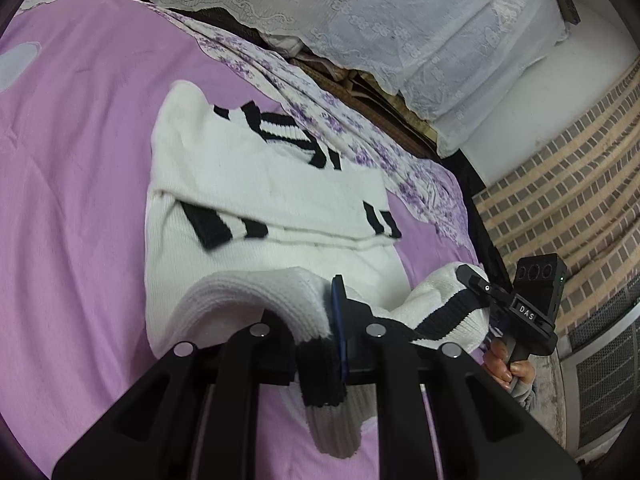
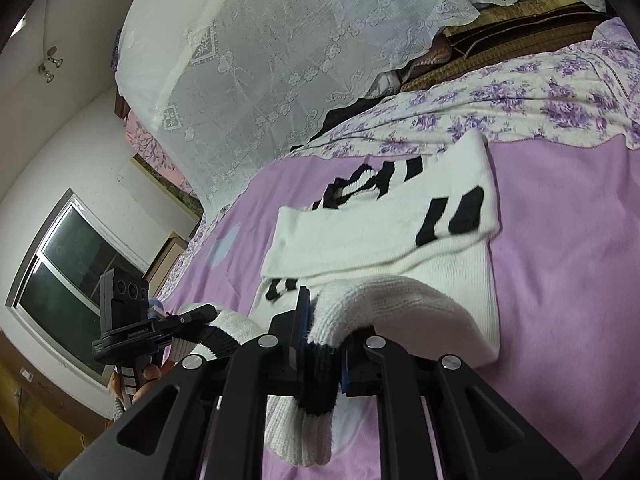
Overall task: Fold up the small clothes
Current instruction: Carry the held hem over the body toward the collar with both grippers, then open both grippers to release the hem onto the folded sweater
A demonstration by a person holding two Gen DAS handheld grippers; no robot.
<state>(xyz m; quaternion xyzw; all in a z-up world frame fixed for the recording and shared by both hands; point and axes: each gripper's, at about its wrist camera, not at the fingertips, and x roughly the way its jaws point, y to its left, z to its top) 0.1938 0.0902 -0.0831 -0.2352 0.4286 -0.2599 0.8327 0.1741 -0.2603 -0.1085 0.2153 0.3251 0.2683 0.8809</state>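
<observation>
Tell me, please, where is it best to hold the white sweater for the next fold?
Probably at the ribbed hem of the white sweater, one corner each, approaching from the near side. The left gripper and right gripper are both shut on that black-trimmed edge, which is lifted above the purple bedsheet.

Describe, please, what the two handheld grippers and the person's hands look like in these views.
Both grippers are matte black with angular linkage arms, silver round pivot pins and blue finger pads. The right gripper carries a white "DAS" label and a boxy black camera block with round lenses; the left gripper looks the same. The right hand is bare, with a grey knit cuff. No cables show.
</observation>
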